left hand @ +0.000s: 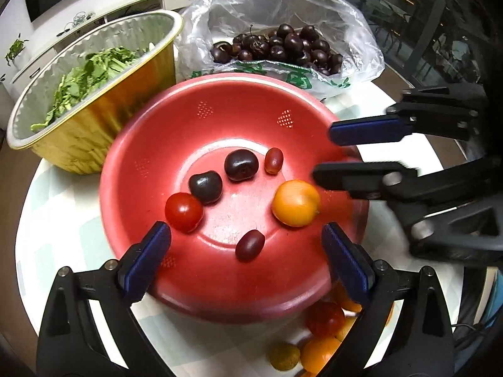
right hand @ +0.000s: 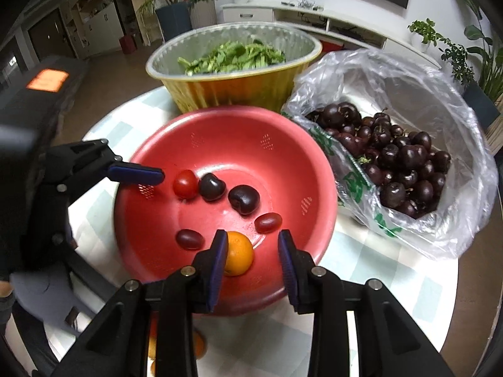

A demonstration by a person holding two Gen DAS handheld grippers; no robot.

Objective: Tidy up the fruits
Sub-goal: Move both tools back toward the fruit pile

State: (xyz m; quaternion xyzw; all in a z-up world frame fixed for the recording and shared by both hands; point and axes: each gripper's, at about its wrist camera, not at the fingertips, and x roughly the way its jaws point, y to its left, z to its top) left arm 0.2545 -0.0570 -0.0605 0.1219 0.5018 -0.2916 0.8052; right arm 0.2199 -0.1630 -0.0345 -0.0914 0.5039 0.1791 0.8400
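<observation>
Six fruits lie in the red bowl: an orange, a tomato, two cherries and two grapes. The left gripper gapes wide, empty; the right gripper, narrower, seems empty beside the orange.

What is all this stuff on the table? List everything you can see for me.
Red bowl: one, table centre.
Cherries: two, dark, in bowl.
Red tomato: one, in bowl.
Oval tomatoes: two, dark red, in bowl.
Orange tomato: one, in bowl.
Foil tub: one, gold, behind bowl, holding greens.
Plastic bag: one, clear, full of cherries.
Loose tomatoes: several, beside bowl.
Left gripper: open.
Right gripper: open, empty.
</observation>
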